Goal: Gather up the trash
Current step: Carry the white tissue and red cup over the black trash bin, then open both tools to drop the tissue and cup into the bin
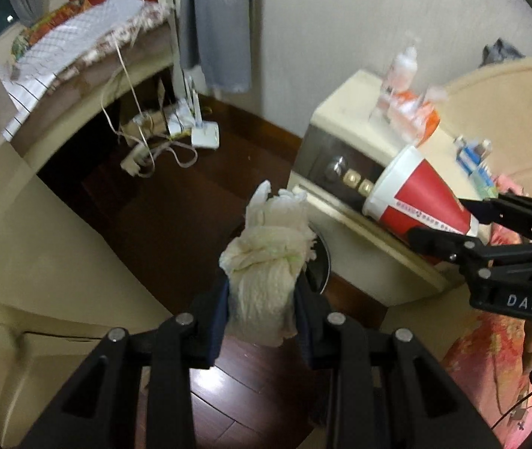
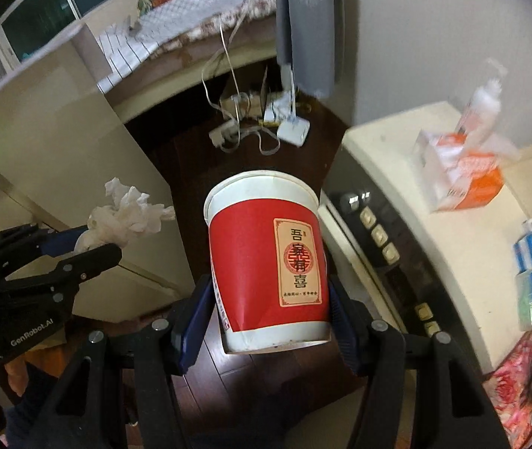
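Left wrist view: your left gripper is clamped on one wad of crumpled tissue, held above the dark wood floor. Your right gripper is clamped on one red paper cup, its open mouth pointing away from the camera. Counted on the cream cabinet top: one orange tissue box, one pump bottle; the blue-and-white packs there are too blurred to count. One white router lies among cables on the floor by a bed.
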The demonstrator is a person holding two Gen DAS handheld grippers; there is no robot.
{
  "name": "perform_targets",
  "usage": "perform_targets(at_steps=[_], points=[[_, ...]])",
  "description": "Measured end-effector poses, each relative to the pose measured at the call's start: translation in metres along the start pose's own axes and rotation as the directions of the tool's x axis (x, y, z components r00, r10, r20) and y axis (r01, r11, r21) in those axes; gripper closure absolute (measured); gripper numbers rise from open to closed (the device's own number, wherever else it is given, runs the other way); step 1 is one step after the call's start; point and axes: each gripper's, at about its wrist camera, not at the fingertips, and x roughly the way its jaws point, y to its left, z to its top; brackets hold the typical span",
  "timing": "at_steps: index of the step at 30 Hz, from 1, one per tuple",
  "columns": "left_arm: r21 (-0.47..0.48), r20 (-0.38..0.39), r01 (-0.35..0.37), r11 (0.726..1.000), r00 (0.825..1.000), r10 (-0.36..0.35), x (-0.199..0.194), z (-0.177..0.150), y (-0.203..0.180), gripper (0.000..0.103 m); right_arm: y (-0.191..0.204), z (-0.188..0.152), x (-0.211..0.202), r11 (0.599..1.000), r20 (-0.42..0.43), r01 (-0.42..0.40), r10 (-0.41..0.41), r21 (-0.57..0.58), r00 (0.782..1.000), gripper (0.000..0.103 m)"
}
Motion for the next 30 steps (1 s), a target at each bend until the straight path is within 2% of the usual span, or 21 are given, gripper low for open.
perform_targets(at_steps=[9, 14, 18, 22, 24, 26, 27, 28, 29, 30], points=[[-0.017, -0.137, 0.038, 0.999, 0.99, -0.041, 0.088, -0.005, 0.007, 0.07, -0.02, -0.013, 0.094, 1.0, -0.131, -0.004, 0.001, -0.021, 0.991, 0.042], [-0.019, -0.174, 0.056, 0.998, 0.983, -0.058, 0.126, -0.005, 0.012, 0.069, -0.018, -0.019, 0.145, 0.996, -0.185, -0.017, 0.001, -0.083, 0.983, 0.042], [-0.053, -0.244, 0.059, 0.997, 0.967, -0.071, 0.166, -0.013, 0.02, 0.069, -0.016, -0.024, 0.185, 0.989, -0.235, -0.028, -0.007, -0.145, 0.972, 0.042], [-0.052, -0.271, 0.075, 0.996, 0.959, -0.086, 0.187, -0.021, 0.024, 0.069, -0.013, -0.027, 0.218, 0.981, -0.281, -0.033, -0.022, -0.191, 0.959, 0.042], [-0.071, -0.295, 0.099, 0.993, 0.948, -0.116, 0.197, -0.025, 0.025, 0.068, -0.01, -0.028, 0.229, 0.975, -0.304, -0.044, -0.025, -0.217, 0.952, 0.042], [-0.093, -0.316, 0.109, 0.99, 0.939, -0.133, 0.209, -0.027, 0.027, 0.058, -0.008, -0.029, 0.239, 0.969, -0.315, -0.041, -0.039, -0.242, 0.948, 0.036], [-0.103, -0.317, 0.09, 0.991, 0.941, -0.118, 0.212, -0.03, 0.027, 0.039, -0.009, -0.031, 0.244, 0.968, -0.315, -0.027, -0.054, -0.248, 0.948, 0.029], [-0.109, -0.306, 0.071, 0.991, 0.946, -0.102, 0.213, -0.033, 0.029, 0.027, -0.012, -0.032, 0.245, 0.969, -0.313, -0.031, -0.049, -0.246, 0.948, 0.009], [-0.108, -0.289, 0.057, 0.992, 0.953, -0.086, 0.21, -0.035, 0.03, 0.006, -0.013, -0.034, 0.246, 0.968, -0.322, -0.025, -0.058, -0.248, 0.945, 0.0], [-0.105, -0.278, 0.049, 0.993, 0.957, -0.077, 0.207, -0.036, 0.031, 0.0, -0.016, -0.036, 0.245, 0.968, -0.328, 0.008, -0.093, -0.252, 0.94, 0.0]])
